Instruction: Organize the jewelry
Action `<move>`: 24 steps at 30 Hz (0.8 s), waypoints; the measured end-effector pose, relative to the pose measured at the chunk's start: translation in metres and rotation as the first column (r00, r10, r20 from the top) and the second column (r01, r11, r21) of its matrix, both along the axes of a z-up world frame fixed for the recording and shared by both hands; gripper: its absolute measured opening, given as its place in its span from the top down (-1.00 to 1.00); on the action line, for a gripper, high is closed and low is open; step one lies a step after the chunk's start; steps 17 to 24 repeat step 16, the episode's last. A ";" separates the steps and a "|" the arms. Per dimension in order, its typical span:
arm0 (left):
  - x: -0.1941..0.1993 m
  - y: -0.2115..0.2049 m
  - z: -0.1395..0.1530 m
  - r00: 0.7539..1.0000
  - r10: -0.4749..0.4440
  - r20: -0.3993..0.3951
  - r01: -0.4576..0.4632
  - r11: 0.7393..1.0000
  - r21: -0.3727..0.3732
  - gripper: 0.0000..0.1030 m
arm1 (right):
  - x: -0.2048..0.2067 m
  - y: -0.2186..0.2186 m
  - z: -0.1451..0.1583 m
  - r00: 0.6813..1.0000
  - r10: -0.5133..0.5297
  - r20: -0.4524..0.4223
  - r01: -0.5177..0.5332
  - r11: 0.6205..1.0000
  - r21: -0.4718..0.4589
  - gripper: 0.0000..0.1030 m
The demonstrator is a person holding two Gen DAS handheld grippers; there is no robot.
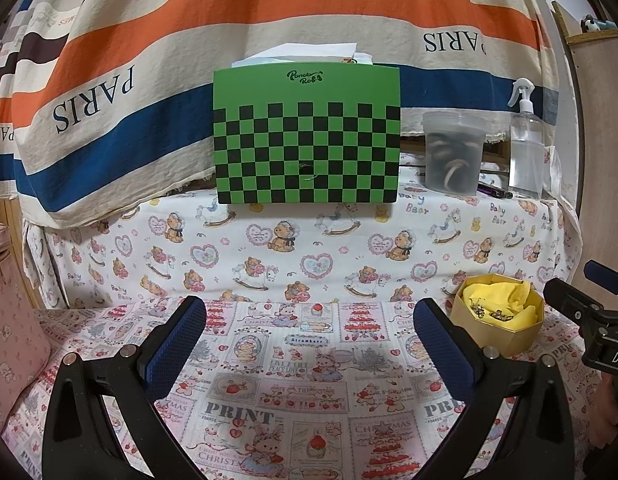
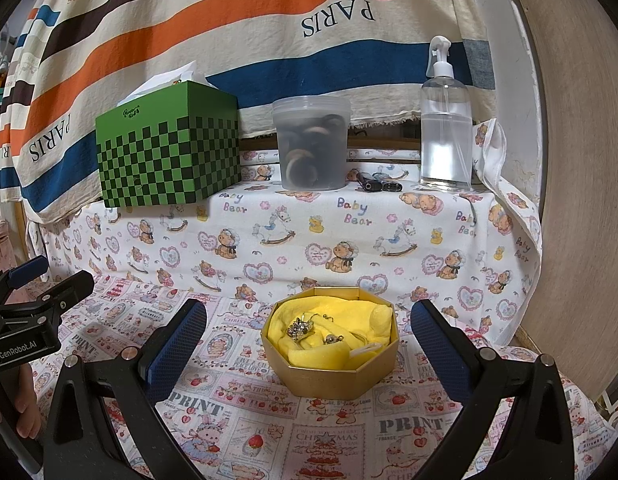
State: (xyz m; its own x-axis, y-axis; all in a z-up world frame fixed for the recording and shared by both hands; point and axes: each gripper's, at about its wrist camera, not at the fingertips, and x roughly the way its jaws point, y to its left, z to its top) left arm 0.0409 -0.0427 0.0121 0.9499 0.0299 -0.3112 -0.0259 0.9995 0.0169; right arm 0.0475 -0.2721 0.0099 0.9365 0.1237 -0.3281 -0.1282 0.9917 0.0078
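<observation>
A gold octagonal box (image 2: 329, 380) lined with yellow cloth (image 2: 349, 320) sits on the printed tablecloth. A sparkly jewel piece (image 2: 300, 327) and a small ring-like piece (image 2: 332, 338) with thin chains lie on the cloth. My right gripper (image 2: 309, 344) is open and empty, its fingers either side of the box. My left gripper (image 1: 309, 336) is open and empty over bare cloth, left of the box (image 1: 497, 334). The right gripper shows at the left wrist view's right edge (image 1: 589, 300); the left one shows in the right wrist view (image 2: 33, 292).
On the raised shelf behind stand a green checkered tissue box (image 2: 169, 148), a clear tub of dark rings (image 2: 311, 144), a spray bottle (image 2: 445, 120) and two lighters (image 2: 379, 184). A striped towel hangs behind. A pink bag (image 1: 9, 300) is at the left.
</observation>
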 end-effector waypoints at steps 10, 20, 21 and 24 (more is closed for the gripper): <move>0.000 0.000 0.000 1.000 0.000 -0.005 0.000 1.000 0.002 -1.00 | 0.000 0.000 0.000 1.000 -0.001 0.002 0.001 1.000 0.000 -1.00; 0.001 -0.002 0.001 1.000 -0.008 -0.004 0.008 1.000 0.004 -1.00 | 0.000 0.001 0.000 1.000 -0.001 0.000 0.001 1.000 0.001 -1.00; 0.001 -0.002 0.001 1.000 -0.008 -0.004 0.008 1.000 0.004 -1.00 | 0.000 0.001 0.000 1.000 -0.001 0.000 0.001 1.000 0.001 -1.00; 0.001 -0.002 0.001 1.000 -0.008 -0.004 0.008 1.000 0.004 -1.00 | 0.000 0.001 0.000 1.000 -0.001 0.000 0.001 1.000 0.001 -1.00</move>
